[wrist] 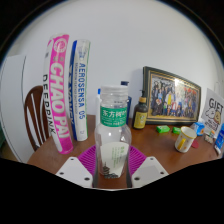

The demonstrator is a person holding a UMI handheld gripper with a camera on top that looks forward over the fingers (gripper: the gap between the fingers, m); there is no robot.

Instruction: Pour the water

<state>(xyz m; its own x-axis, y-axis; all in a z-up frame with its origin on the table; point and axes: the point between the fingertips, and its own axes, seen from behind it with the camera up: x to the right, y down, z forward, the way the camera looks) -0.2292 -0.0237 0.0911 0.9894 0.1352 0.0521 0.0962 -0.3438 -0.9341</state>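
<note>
A clear plastic water bottle [114, 125] with a white cap and a green-and-white label stands upright between my fingers. Both magenta pads [86, 160] press against its lower sides, so my gripper [111, 168] is shut on the bottle. The bottle's base is hidden behind the fingers. It seems held just above or at the brown wooden table [160, 150]. A small pale cup [186, 139] stands on the table off to the right, beyond the fingers.
Behind the bottle lean two tall boxes, a pink one [62, 90] and a white one [81, 88]. A framed photo [171, 97] stands at the back right beside a dark small bottle [141, 114]. Small green items [164, 129] and a boxed package [215, 118] lie farther right.
</note>
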